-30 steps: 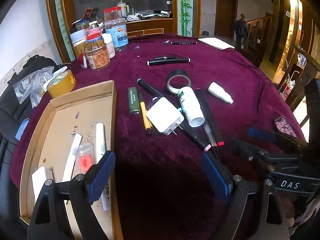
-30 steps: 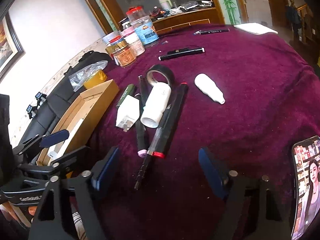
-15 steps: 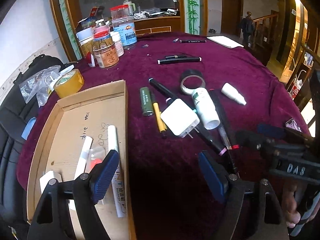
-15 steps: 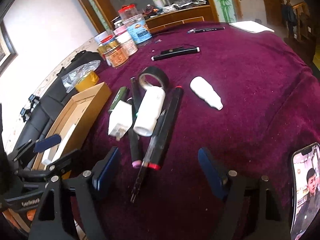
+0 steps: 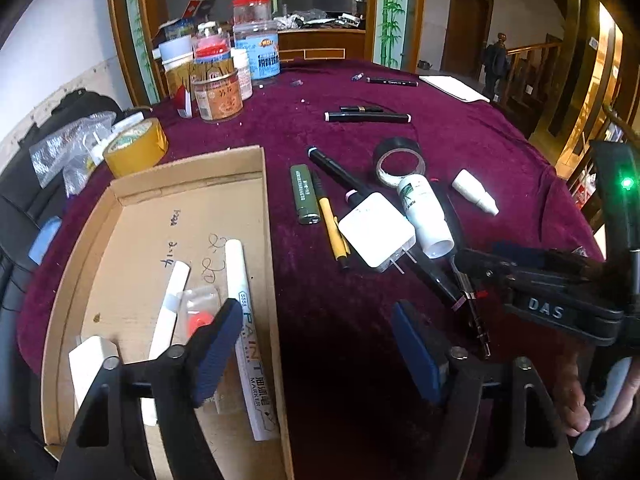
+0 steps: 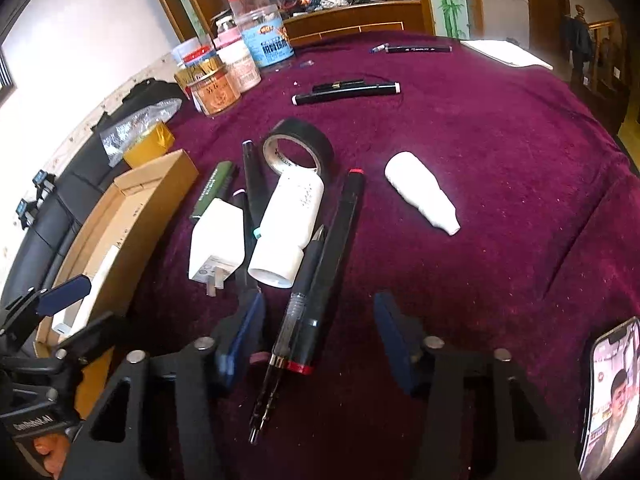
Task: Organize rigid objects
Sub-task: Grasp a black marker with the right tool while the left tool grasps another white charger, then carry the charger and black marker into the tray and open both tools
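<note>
Right tongs [image 6: 320, 340] gape wide around the red-tipped black marker [image 6: 332, 264] and clear pen [image 6: 280, 344]; left tongs [image 5: 316, 344] gape over the cardboard tray's [image 5: 272, 240] edge.

phone [image 6: 610, 396] cut by frame edge, jar labels [image 5: 218, 98] unreadable
</note>
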Available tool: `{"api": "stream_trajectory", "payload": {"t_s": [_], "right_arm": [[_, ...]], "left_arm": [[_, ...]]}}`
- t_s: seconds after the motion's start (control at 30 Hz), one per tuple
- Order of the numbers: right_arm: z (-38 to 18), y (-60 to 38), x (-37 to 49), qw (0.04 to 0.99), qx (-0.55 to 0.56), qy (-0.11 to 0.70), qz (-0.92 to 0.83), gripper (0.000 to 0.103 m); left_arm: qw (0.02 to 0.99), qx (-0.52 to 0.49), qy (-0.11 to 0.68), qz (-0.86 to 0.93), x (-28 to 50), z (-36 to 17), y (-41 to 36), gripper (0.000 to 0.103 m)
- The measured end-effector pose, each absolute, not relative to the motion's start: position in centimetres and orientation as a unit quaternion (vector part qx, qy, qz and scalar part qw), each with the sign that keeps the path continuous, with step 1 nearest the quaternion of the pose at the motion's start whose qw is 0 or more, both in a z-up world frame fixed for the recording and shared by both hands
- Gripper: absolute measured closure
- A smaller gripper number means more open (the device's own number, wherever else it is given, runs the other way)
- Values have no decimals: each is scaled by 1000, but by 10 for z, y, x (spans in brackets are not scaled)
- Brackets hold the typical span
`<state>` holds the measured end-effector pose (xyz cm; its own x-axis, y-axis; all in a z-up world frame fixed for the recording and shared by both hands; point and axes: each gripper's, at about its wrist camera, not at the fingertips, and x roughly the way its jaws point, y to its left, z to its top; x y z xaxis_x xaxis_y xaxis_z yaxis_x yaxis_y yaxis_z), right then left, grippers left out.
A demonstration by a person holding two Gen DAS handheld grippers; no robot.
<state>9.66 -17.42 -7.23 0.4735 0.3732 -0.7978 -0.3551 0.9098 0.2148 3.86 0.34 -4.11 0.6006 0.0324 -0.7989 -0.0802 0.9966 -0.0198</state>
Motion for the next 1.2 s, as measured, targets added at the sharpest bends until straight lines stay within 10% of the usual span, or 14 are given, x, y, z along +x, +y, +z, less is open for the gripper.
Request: {"api": "stream_trajectory", "payload": {"t_s": [0.47, 1.2], "right_arm": [[-74, -180, 92, 855, -2, 473, 212, 87], [-81, -192, 97, 840, 55, 487, 234, 82]], "left_arm": [[871, -75, 485, -26, 87, -36, -9, 33], [836, -85, 542, -16, 114, -62, -30, 52]]}}
